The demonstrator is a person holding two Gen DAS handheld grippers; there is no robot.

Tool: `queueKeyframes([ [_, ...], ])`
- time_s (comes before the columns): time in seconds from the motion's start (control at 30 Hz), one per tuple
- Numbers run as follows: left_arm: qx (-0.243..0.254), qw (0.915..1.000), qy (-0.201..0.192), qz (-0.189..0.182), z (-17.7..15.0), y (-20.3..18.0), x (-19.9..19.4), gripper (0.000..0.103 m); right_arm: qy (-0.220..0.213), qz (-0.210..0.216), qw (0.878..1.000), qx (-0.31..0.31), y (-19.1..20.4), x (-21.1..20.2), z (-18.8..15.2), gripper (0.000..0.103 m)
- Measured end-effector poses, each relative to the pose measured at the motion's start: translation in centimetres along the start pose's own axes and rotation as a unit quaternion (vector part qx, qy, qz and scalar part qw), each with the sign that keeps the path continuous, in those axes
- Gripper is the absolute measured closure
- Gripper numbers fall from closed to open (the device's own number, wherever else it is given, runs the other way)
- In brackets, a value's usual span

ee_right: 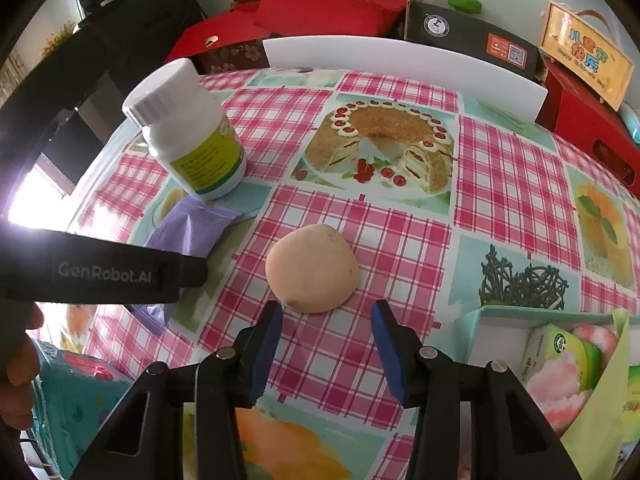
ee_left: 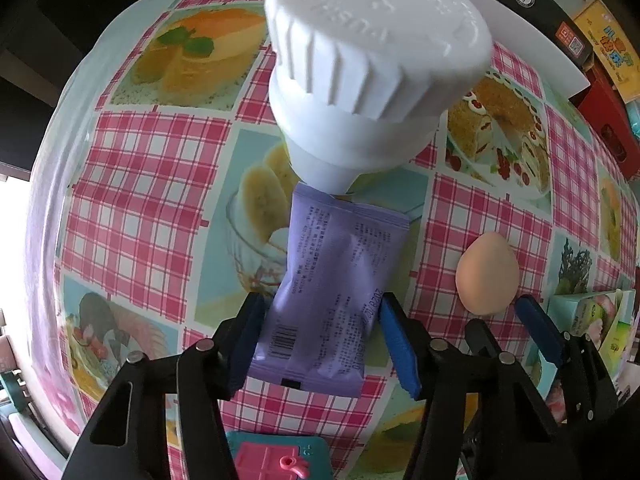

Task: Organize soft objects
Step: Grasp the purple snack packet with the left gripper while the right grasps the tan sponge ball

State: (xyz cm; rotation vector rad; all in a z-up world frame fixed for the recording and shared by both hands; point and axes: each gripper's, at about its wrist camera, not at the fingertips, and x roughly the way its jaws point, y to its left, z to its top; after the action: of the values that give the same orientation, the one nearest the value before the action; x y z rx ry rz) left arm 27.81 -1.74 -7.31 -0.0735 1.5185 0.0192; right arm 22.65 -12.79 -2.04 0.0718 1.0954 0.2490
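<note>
A purple snack packet (ee_left: 332, 280) lies flat on the checked tablecloth, its far end against a white bottle. My left gripper (ee_left: 322, 340) points down at the packet and its blue pads press on the packet's two long sides. A peach, egg-shaped soft sponge (ee_right: 312, 268) rests on the cloth to the right of the packet (ee_right: 188, 228). My right gripper (ee_right: 326, 316) is tilted down with its fingertips at the sponge's near edge. The pads stand apart and do not touch it. The sponge (ee_left: 486, 268) and the right gripper (ee_left: 506, 322) also show in the left wrist view.
The white bottle (ee_right: 188, 136) with a yellow-green label stands behind the packet. A teal box (ee_left: 276, 460) sits at the near edge. A light box (ee_right: 500, 316) holding several packets is on the right. A white board (ee_right: 400, 60) and red boxes (ee_right: 328, 0) line the back. A hand (ee_right: 16, 380) shows on the left.
</note>
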Motion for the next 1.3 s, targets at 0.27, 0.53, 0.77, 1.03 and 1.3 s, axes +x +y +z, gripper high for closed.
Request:
queueKeyframes([
  [0.27,-0.002,0.9999,-0.004,-0.014,-0.4,1.3,-0.1,0.046,0.004,0.001,1.0,-0.008,0.2,0.0,0.1,0.046],
  [0.53,-0.011,0.9992,-0.017,-0.034,-0.8,3.3,-1.1,0.047,0.005,-0.003,1.0,-0.019,0.8,0.1,0.1,0.037],
  [0.77,-0.041,0.9964,-0.053,-0.052,-2.1,5.6,-3.8,0.047,0.004,-0.002,1.0,-0.026,0.8,0.1,0.1,0.031],
  [1.03,-0.046,0.9942,-0.075,-0.062,-2.9,7.3,-5.7,0.047,0.006,-0.011,0.999,-0.048,1.4,0.7,0.3,0.027],
  [1.3,-0.048,0.9924,-0.088,-0.071,-3.2,9.3,-7.1,0.047,0.006,-0.033,0.998,-0.045,1.5,1.4,1.1,0.022],
])
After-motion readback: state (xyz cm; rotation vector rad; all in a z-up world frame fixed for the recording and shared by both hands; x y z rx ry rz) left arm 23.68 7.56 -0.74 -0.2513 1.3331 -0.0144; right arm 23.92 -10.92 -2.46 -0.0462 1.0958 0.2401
